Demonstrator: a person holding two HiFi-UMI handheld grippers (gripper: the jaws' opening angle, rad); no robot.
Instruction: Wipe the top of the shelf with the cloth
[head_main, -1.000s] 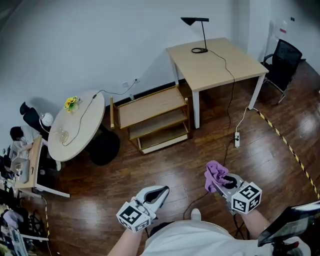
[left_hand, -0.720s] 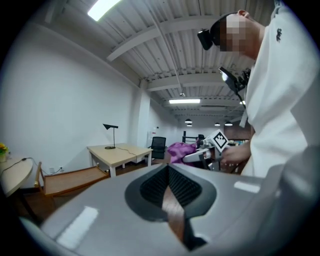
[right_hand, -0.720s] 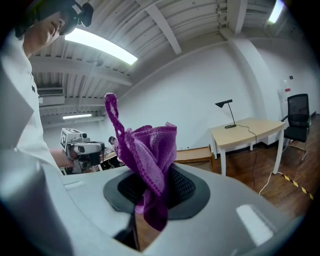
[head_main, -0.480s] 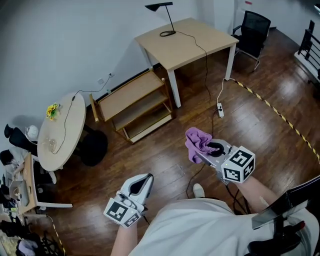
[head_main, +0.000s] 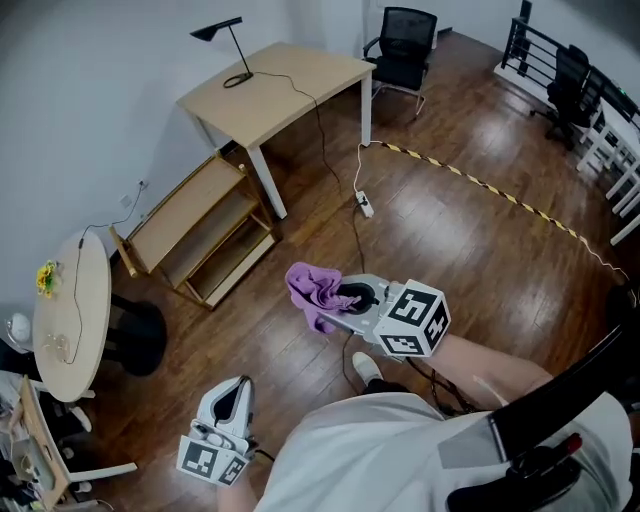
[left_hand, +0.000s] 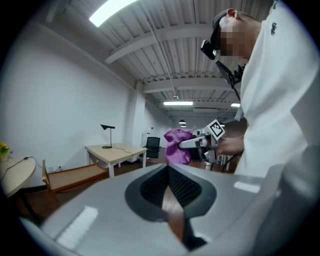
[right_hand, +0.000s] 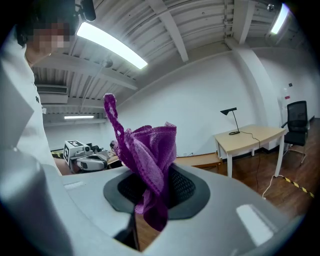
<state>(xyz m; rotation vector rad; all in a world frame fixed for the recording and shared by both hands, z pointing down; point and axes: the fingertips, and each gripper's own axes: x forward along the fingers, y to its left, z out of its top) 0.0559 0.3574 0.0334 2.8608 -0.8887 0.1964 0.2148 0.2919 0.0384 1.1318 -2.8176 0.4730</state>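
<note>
The low wooden shelf (head_main: 186, 207) stands against the wall at the left, far from both grippers. A purple cloth (head_main: 314, 290) bunches out of my right gripper (head_main: 337, 303), which is shut on it and held over the wood floor. In the right gripper view the cloth (right_hand: 148, 152) hangs between the jaws and the shelf (right_hand: 201, 160) shows behind it. My left gripper (head_main: 236, 392) is low at the left beside my body, jaws shut and holding nothing. The left gripper view looks past the left gripper (left_hand: 167, 171) to the cloth (left_hand: 176, 146) and the shelf (left_hand: 75, 175).
A square wooden table (head_main: 278, 78) with a black lamp (head_main: 226, 32) stands beyond the shelf, with a black chair (head_main: 401, 42) to its right. A cable runs to a power strip (head_main: 366, 205) on the floor. A round table (head_main: 68, 315) is at the left. Yellow-black tape (head_main: 500, 190) crosses the floor.
The view has swung right, so shelf and tables sit further left. My right gripper with the cloth has risen toward the middle of the view. The left gripper has dropped lower left.
</note>
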